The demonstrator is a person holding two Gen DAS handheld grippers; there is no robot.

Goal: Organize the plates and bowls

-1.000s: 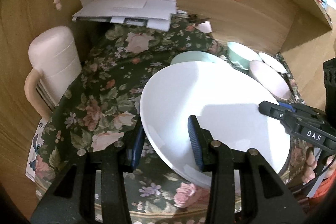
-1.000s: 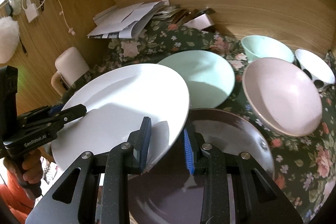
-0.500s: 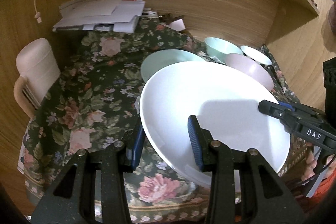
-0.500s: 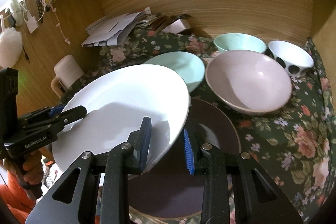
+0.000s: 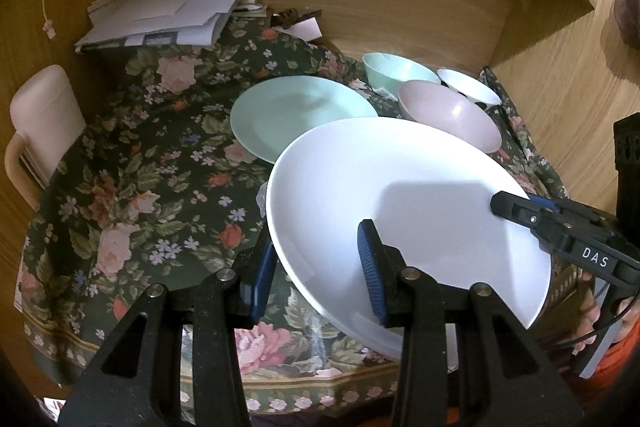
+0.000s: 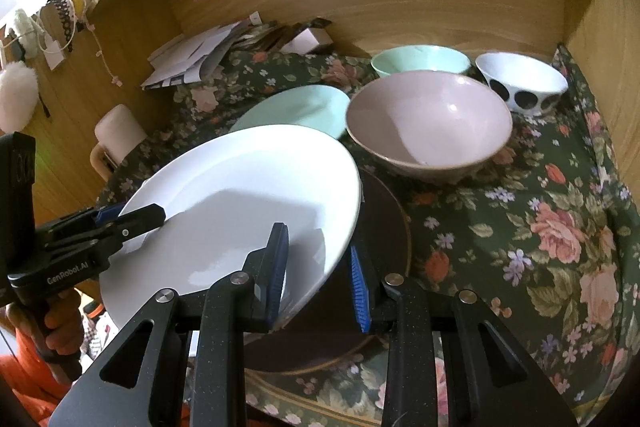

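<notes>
White plate [image 5: 404, 203] tilted, clamped by left gripper [image 5: 318, 267], right gripper [image 6: 318, 267].

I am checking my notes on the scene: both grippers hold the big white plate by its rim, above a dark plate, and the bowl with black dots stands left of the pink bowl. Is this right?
One detail is wrong. The dotted bowl stands right of the pink bowl, as the right wrist view shows. The left gripper and the right gripper do hold the white plate by its rim above the dark plate.

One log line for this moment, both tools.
left tool: gripping white plate rim | right tool: gripping opposite rim | plate: lifted, tilted
</notes>
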